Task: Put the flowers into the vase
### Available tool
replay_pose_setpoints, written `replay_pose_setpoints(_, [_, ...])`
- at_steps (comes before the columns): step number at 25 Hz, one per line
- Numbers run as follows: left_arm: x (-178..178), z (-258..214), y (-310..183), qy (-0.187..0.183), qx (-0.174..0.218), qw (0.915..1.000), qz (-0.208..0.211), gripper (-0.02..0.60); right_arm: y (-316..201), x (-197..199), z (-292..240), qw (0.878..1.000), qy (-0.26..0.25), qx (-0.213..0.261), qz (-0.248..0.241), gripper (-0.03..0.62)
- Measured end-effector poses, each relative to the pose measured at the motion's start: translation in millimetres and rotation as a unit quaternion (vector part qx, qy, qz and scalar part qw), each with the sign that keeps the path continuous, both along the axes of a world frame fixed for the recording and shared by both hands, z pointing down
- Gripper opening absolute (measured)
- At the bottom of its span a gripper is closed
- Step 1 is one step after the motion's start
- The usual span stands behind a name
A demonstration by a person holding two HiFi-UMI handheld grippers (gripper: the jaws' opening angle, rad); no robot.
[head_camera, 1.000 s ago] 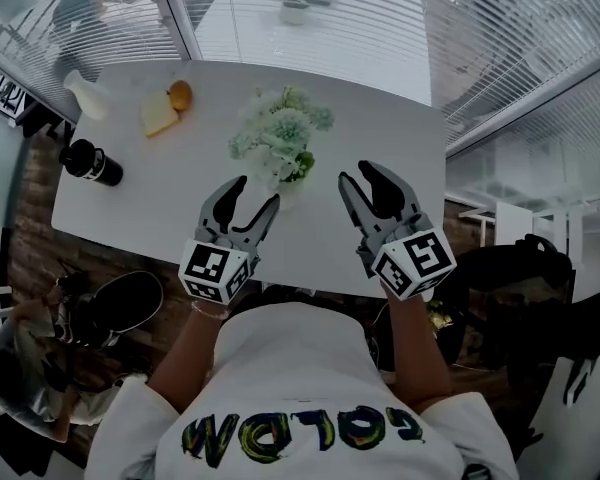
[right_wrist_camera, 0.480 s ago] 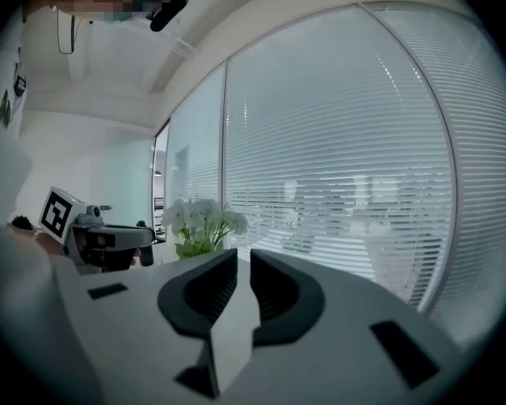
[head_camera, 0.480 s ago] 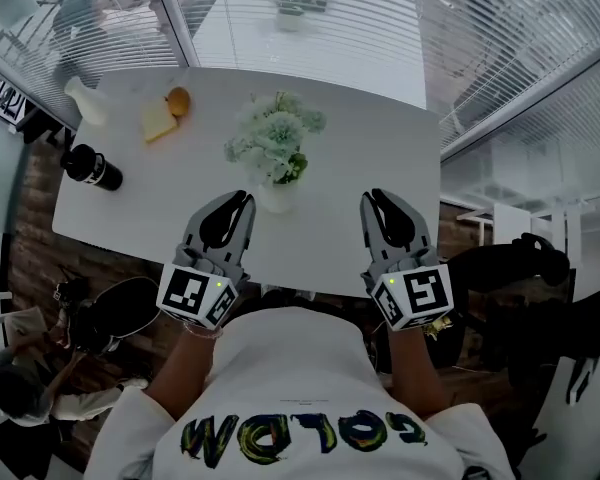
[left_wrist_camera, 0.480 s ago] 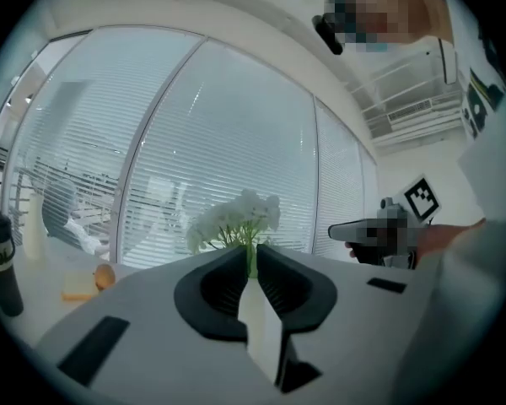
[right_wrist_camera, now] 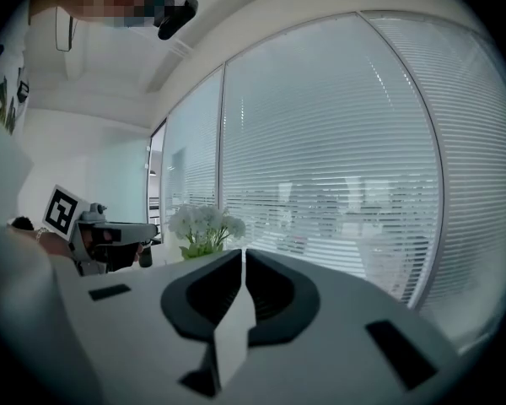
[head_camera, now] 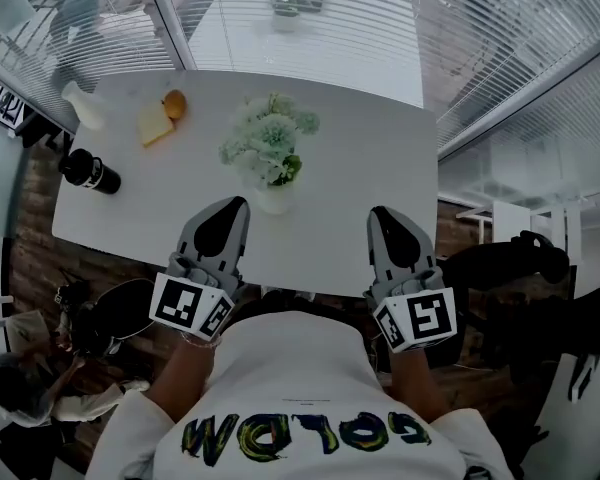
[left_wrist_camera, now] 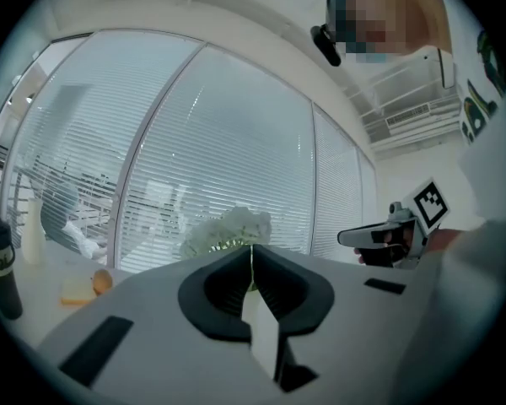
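Observation:
A bunch of pale green-white flowers (head_camera: 267, 143) stands in a small white vase (head_camera: 274, 199) at the middle of the white table (head_camera: 370, 158). My left gripper (head_camera: 239, 206) is over the table's near edge, just left of the vase and apart from it. Its jaws have just been closing and are now shut with nothing between them. My right gripper (head_camera: 379, 214) is to the vase's right, also shut and empty after closing. In the left gripper view the flowers (left_wrist_camera: 228, 229) rise behind the shut tips. The right gripper view has the flowers (right_wrist_camera: 204, 224) at the left.
A black bottle (head_camera: 88, 171), a white bottle (head_camera: 83, 105), a yellow block (head_camera: 156, 123) and an orange fruit (head_camera: 174, 104) sit at the table's left end. Glass walls with blinds stand behind the table. A person sits on the floor at the lower left.
Both grippers have closed from open and drawn back toward the table's near edge. The left one has risen a little. The flowers and vase have not moved.

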State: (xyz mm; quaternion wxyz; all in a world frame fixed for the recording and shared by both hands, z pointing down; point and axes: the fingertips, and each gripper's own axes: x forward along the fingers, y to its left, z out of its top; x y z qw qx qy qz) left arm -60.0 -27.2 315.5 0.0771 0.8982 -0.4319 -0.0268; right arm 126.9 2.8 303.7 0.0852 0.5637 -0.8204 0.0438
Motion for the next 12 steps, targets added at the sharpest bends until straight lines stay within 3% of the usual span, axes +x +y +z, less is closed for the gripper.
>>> replay_pose_setpoints(12, [0.6,2.2,-0.1,0.001,-0.004,1.0000,0.000,0.017,2.3,-1.8,-0.7,1.000,0.002,-0.003,0.003,0.023])
